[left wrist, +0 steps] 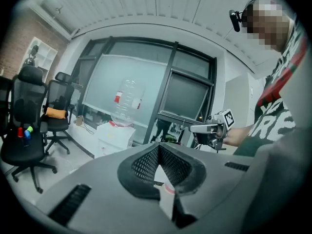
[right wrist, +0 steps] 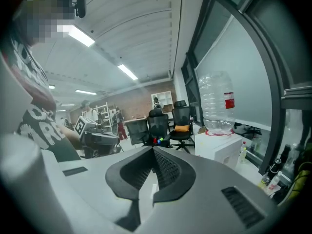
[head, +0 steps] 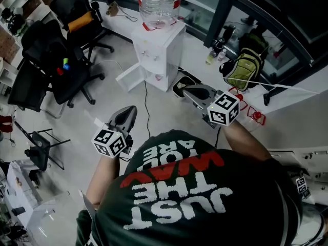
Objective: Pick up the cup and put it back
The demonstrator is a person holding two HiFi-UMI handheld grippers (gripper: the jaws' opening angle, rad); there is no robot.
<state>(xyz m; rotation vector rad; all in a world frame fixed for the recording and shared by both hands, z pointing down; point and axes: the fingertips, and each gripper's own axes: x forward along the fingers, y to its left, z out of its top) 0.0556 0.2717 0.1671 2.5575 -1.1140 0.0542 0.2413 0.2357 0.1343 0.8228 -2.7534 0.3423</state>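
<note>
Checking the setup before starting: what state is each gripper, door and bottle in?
left gripper: shut, nothing between its jaws.
right gripper: shut, nothing between its jaws.
water dispenser door: swung open.
water bottle: seated neck down on the dispenser.

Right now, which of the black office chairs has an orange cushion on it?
The chair nearest the water dispenser carries the orange cushion; the chair beside it holds only small red, green and blue items.
</note>
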